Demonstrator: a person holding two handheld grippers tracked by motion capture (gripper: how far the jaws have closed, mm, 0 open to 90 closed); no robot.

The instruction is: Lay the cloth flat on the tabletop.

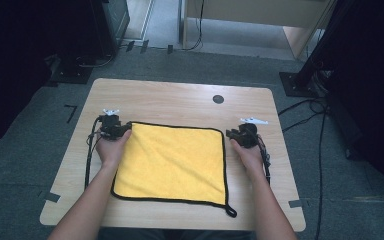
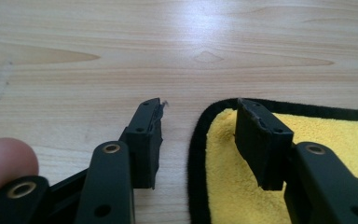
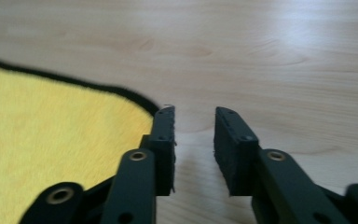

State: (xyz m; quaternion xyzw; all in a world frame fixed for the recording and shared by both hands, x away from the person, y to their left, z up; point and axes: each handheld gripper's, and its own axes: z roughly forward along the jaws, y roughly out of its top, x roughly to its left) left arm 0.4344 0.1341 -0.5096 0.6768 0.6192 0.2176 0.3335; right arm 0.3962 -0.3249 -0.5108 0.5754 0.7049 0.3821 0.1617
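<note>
Here I see the yellow cloth (image 1: 172, 162) lying flat on the wooden desk (image 1: 180, 97). My left gripper (image 2: 198, 126) sits at its far left corner, jaws apart, one over the black edge and one on bare wood. My right gripper (image 3: 193, 135) waits beside the far right corner, jaws apart, gripping nothing.

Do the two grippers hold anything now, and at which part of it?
Nothing is held. The left gripper stands open astride the far left corner of the yellow cloth, not pressing it. The right gripper is open over bare table beside the far right corner.
</note>
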